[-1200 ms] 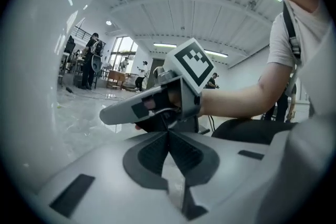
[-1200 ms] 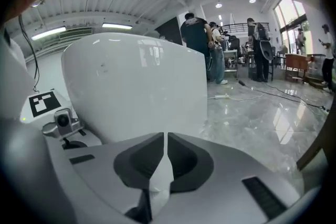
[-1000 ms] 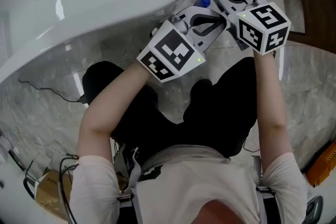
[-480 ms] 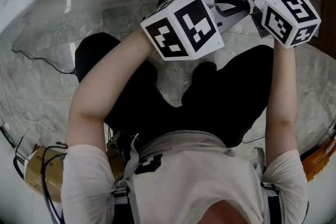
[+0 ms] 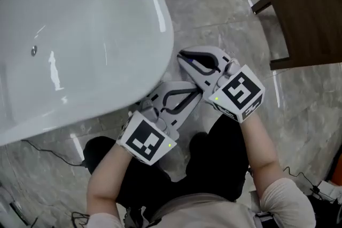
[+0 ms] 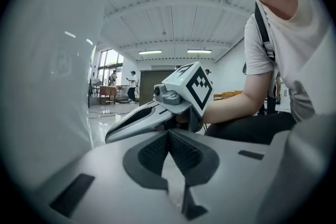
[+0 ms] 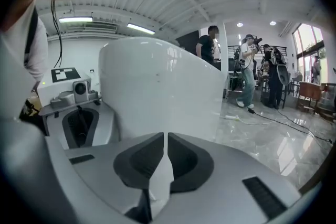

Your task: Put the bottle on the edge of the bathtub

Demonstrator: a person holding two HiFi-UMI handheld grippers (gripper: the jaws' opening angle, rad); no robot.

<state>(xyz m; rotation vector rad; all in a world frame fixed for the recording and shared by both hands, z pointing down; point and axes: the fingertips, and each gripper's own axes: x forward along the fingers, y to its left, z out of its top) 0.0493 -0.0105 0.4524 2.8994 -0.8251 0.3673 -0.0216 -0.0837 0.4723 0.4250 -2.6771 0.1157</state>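
Observation:
The white bathtub point(image 5: 80, 34) fills the upper left of the head view. No bottle shows in any view. My right gripper point(image 5: 181, 56) points at the tub's rounded end, jaws shut with nothing between them point(image 7: 165, 141). In the right gripper view the tub's outer wall point(image 7: 157, 92) stands just ahead. My left gripper point(image 5: 195, 92) lies below and left of the right one and points up toward it. Its jaws are shut and empty too point(image 6: 168, 139). In the left gripper view the tub wall point(image 6: 47, 86) rises at the left.
A dark brown wooden piece of furniture point(image 5: 304, 13) stands at the upper right on the grey marble floor point(image 5: 224, 2). A thin cable point(image 5: 48, 149) runs over the floor under the tub. Several people point(image 7: 247, 76) stand far off in the hall.
The head view has swung from under the tub's rim to above the tub's end. The blue cap seen by the gripper tips earlier no longer shows. Both grippers stay close together.

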